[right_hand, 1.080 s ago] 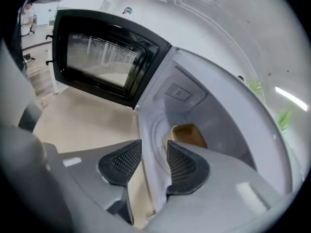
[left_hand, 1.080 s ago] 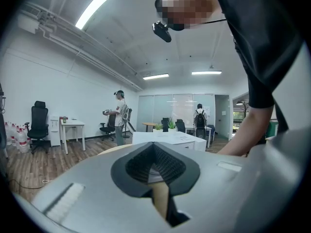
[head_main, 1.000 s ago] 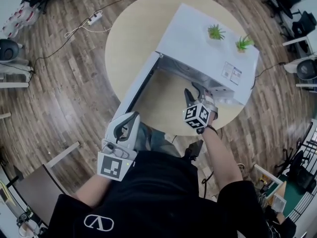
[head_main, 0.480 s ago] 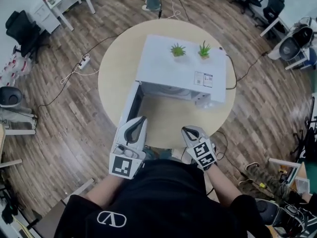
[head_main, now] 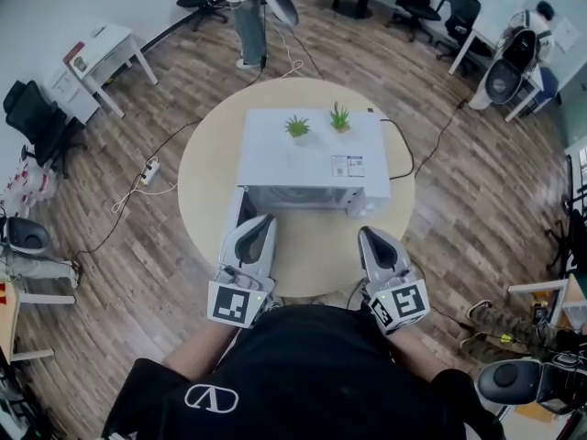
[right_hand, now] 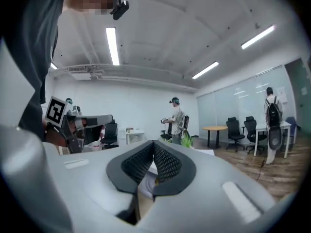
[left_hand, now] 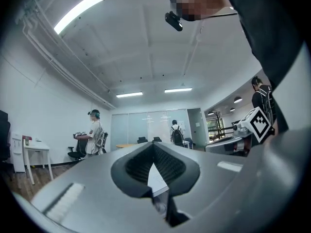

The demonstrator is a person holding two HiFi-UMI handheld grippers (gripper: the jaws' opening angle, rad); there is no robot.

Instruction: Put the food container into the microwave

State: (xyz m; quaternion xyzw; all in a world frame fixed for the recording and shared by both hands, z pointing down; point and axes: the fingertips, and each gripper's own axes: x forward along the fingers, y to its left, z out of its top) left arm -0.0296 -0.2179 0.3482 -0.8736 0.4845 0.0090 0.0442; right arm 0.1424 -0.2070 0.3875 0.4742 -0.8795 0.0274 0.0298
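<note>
We have drawn our right gripper (head_main: 371,235) back from the microwave (head_main: 303,159) mouth, level with our left gripper (head_main: 260,220). Both sets of jaws are pressed together and empty. The food container is unseen, presumably inside the microwave. The door (head_main: 238,218) stands open beside it.

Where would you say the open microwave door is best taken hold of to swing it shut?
Probably the door at its free edge, by the left gripper, from its outer left face: it hinges on the microwave at left and juts toward the person.
</note>
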